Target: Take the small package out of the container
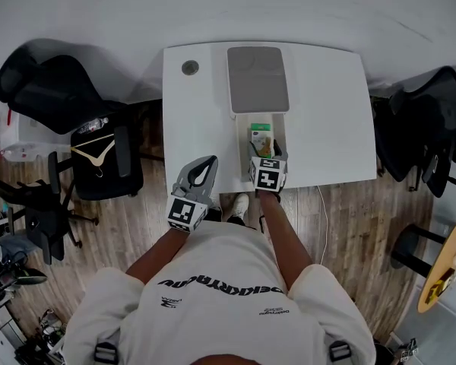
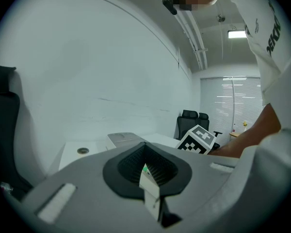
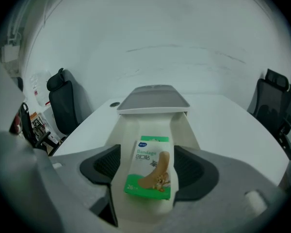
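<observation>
A small green and white bandage package (image 1: 261, 139) (image 3: 153, 154) lies in a narrow white open container (image 1: 242, 139) (image 3: 131, 130) near the front of the white table (image 1: 327, 112). The container's grey lid (image 1: 258, 78) (image 3: 154, 98) lies just behind it. My right gripper (image 1: 267, 157) (image 3: 149, 169) sits at the near end of the container, open, its dark pads (image 3: 104, 164) on either side of the package and clear of it. My left gripper (image 1: 210, 162) (image 2: 148, 171) hovers at the table's front edge, left of the container, shut with nothing held.
A round cable hole (image 1: 190, 68) sits at the table's back left corner. Black office chairs stand at the left (image 1: 61, 90) and right (image 1: 433, 128). A chair with a wooden hanger (image 1: 99, 154) is close to the table's left side.
</observation>
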A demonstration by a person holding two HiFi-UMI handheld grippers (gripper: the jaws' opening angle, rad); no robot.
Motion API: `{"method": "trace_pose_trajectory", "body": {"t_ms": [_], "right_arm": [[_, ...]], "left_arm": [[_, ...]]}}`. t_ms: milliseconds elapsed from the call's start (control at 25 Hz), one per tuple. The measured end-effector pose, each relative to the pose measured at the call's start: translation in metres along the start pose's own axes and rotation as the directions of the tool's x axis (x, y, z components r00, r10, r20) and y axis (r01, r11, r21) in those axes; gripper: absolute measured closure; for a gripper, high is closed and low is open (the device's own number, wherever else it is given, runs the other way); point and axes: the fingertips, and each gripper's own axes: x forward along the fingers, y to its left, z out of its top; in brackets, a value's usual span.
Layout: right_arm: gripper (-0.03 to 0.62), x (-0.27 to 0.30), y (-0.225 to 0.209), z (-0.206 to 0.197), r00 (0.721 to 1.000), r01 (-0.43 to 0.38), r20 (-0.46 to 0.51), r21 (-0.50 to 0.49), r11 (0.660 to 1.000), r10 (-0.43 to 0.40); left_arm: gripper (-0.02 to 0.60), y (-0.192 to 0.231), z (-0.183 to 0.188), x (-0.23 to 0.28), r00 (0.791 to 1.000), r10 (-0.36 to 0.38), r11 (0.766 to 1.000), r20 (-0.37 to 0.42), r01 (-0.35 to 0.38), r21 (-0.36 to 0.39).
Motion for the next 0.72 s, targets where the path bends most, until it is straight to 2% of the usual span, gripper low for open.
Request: {"method": "trace_pose_trajectory", "body": {"t_ms": [720], "right_arm": [[0.256,0.03,-0.006,-0.024,0.986,0.036,-0.163,0.01,0.999,-0.034]], "left_arm": [[0.58,0.006,-0.006,0.0,1.0,0.016,1.0,-0.017,-0.016,-0.003]]}}
